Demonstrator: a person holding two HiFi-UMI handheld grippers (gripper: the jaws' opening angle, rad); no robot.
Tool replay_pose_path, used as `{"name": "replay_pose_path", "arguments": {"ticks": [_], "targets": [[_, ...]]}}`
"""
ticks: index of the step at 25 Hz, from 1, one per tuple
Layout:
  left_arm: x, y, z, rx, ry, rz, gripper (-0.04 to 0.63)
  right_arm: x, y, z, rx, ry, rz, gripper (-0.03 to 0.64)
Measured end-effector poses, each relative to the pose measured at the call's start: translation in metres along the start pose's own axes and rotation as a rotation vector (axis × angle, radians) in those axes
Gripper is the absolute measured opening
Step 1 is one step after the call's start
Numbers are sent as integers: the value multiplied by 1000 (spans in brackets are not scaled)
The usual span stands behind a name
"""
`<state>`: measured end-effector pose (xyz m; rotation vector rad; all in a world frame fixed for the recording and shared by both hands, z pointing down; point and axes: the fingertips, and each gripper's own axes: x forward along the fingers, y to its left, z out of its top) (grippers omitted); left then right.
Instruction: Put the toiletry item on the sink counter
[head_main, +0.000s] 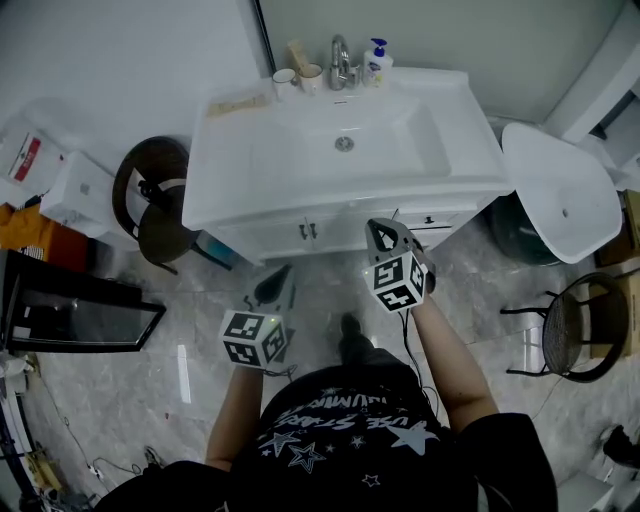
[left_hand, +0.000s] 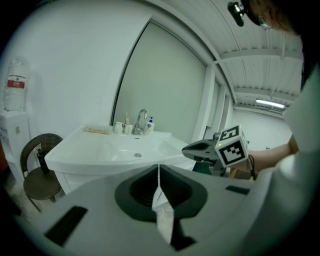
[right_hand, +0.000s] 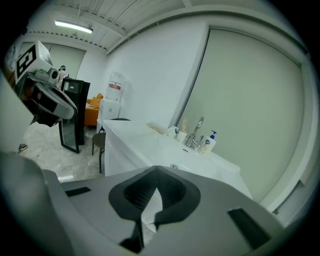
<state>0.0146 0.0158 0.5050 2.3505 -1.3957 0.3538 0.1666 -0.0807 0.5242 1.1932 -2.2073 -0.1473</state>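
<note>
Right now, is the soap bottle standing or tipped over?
Upright: the soap bottle stands beside the tap, with its pump on top.

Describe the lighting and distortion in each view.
Head view: soft, even light and sharp detail; the white sink shows little shading. Left gripper view: fisheye bend, black corners, straight edges bowed. Right gripper view: same bend and dark corners; the ceiling lamp glares.

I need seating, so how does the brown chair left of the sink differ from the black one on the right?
The brown chair has a solid seat; the black chair is see-through wire. The brown chair stands close beside the sink cabinet, the black chair farther off. Both have round seats.
</note>
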Motion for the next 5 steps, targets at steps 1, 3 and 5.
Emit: {"name": "replay_pose_path", "arguments": {"ticks": [1, 3, 5], "targets": [[-6, -3, -3, -2, -2, -3, 20, -6, 3, -1, 5, 1, -7, 14], [-17, -8, -9, -3, -4, -10, 20, -18, 10, -3, 15, 2, -18, 14], [-29, -13, -16, -3, -3, -17, 20, -30, 18, -4, 24, 4, -29, 14]]}}
